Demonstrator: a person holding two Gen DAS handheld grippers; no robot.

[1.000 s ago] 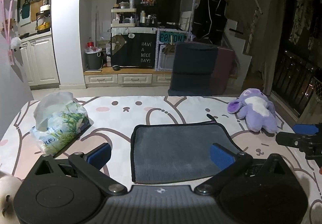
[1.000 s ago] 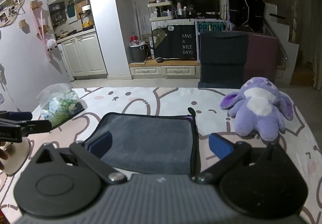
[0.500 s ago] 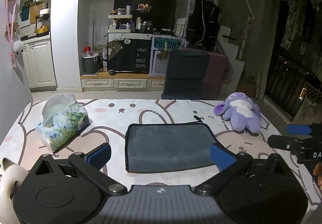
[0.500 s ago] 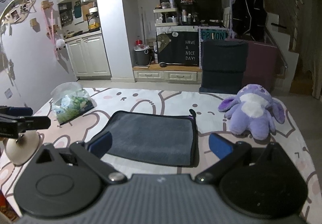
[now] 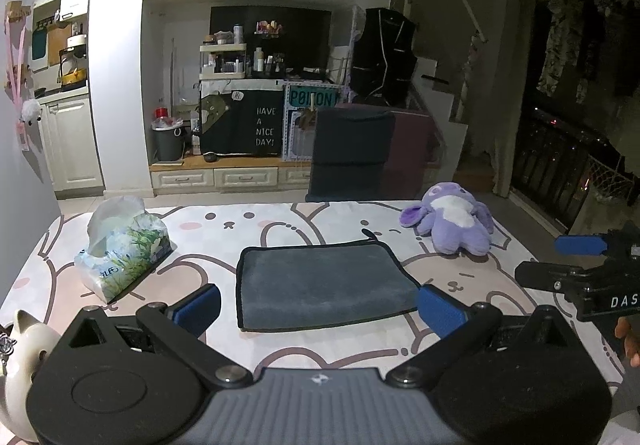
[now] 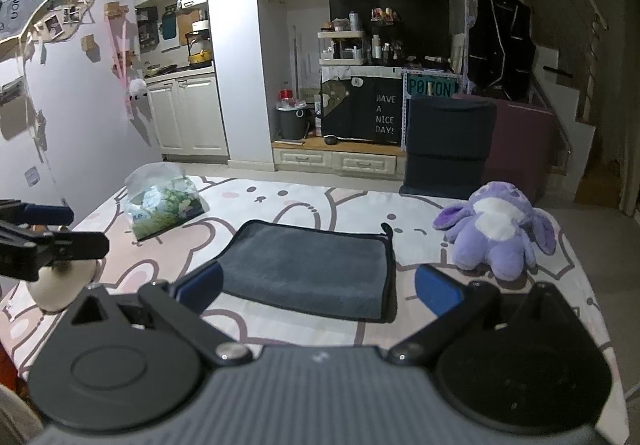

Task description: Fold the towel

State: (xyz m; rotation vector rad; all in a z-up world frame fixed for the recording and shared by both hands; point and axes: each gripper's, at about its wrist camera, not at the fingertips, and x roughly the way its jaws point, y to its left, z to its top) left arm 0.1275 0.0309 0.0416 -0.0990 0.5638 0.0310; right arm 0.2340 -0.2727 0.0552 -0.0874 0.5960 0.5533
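Note:
A grey towel [image 5: 324, 285] with a dark border lies folded flat in the middle of the patterned table; it also shows in the right wrist view [image 6: 310, 271]. My left gripper [image 5: 320, 309] is open and empty, held above the table's near edge, short of the towel. My right gripper [image 6: 318, 287] is open and empty, also held back from the towel and above it. The right gripper shows at the right edge of the left wrist view [image 5: 576, 265]. The left gripper shows at the left edge of the right wrist view [image 6: 52, 233].
A tissue pack [image 5: 120, 249] lies left of the towel. A purple plush toy [image 5: 452, 223] sits at the far right, also in the right wrist view [image 6: 500, 229]. A white cat figurine [image 5: 24, 361] stands at the near left corner. A dark chair [image 5: 352, 153] stands behind the table [image 5: 320, 217].
Both grippers have drawn back and risen from the towel, which now looks smaller and farther. The towel has not moved.

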